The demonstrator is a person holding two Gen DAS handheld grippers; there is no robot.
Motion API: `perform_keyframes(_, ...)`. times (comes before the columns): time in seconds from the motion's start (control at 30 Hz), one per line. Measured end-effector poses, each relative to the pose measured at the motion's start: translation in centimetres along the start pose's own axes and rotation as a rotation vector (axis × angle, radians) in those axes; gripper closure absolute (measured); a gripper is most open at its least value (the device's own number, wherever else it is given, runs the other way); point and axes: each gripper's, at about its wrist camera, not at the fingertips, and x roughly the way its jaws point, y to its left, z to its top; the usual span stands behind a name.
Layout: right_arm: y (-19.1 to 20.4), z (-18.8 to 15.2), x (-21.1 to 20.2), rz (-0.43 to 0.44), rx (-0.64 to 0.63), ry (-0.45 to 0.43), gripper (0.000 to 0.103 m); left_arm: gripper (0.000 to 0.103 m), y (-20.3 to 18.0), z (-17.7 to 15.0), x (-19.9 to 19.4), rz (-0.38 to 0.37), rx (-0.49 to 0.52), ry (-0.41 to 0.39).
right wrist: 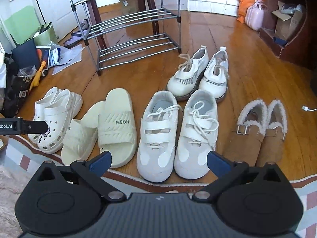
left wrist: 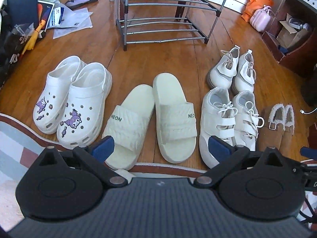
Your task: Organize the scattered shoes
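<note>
Wooden floor [left wrist: 158, 59] carries the metal shoe rack [left wrist: 158, 15] at its far edge, and five pairs sit in a row by the rug's [right wrist: 11, 154] edge: clogs [left wrist: 73, 99], slides [left wrist: 152, 119], strap sneakers [right wrist: 174, 134] with laced shoes [right wrist: 198, 75] behind, fur-lined slippers [right wrist: 261, 130]. Your left gripper [left wrist: 160, 144] and right gripper [right wrist: 158, 162] both hang spread wide, holding nothing.

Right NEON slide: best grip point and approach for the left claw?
Likely the strap of the right NEON slide: it arches over an open toe and open footbed, so one finger can slip under it from the heel side, the other on top. The sole looks thick and wide. The left claw is open, just short of its toe.
</note>
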Motion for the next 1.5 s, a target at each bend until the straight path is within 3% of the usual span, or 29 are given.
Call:
perform_keyframes(0.47, 0.0, 0.5, 2.4, -0.085, 0.032, 0.076, 0.0, 0.0, 2.2, 0.5, 2.8, 0.016, -0.059, 0.041)
perform_keyframes(0.57, 1.1, 1.3, 5.3, -0.109, -0.027, 0.159, 0.0, 0.0, 2.6, 0.6, 3.3, 0.024, -0.069, 0.05)
perform_keyframes(0.67, 2.0, 1.8, 7.1, -0.074, -0.063, 0.21, 0.0, 0.0, 3.6, 2.0, 3.8, 0.009, -0.055, 0.071)
perform_keyframes(0.77, 2.8, 2.7, 7.7, -0.073, -0.075, 0.212, 0.0, 0.0, 4.8, 2.9, 3.5, -0.005, -0.097, 0.037)
perform_keyframes(0.87, 6.3, 3.8, 8.7, -0.108, -0.218, 0.186, 0.001, 0.0, 5.4, 3.9, 5.0, 0.029, -0.047, 0.072)
perform_keyframes(1.0, 10.3, 4.4, 9.5, -0.046, -0.359, 0.098, 0.001, 0.0, 6.1, 5.3, 7.0, 0.078, 0.025, 0.122)
perform_keyframes(1.07, 11.3, 4.5, 10.0, -0.033, -0.386, 0.097, 0.001, 0.0, 6.4, 5.9, 8.0, 0.103, 0.061, 0.147)
perform_keyframes(1.13, 12.5, 5.1, 11.9, 0.002, -0.423, 0.135, 0.009, 0.0, 6.8, 6.6, 9.0, 0.127, 0.097, 0.172)
perform_keyframes(1.2, 12.9, 5.5, 12.7, 0.02, -0.421, 0.152, 0.01, 0.0, 7.1, 7.3, 10.0, 0.151, 0.133, 0.197)
perform_keyframes(1.3, 12.5, 6.9, 14.9, 0.123, -0.332, 0.227, 0.016, 0.0, 7.7, 8.3, 11.5, 0.188, 0.187, 0.235)
perform_keyframes(1.43, 11.9, 7.1, 16.1, 0.184, -0.262, 0.258, 0.033, 0.0, 8.3, 6.9, 13.6, 0.094, 0.165, 0.249)
perform_keyframes(1.5, 11.2, 6.4, 16.3, 0.236, -0.226, 0.217, 0.037, 0.0, 9.5, 5.3, 13.8, 0.052, 0.102, 0.24)
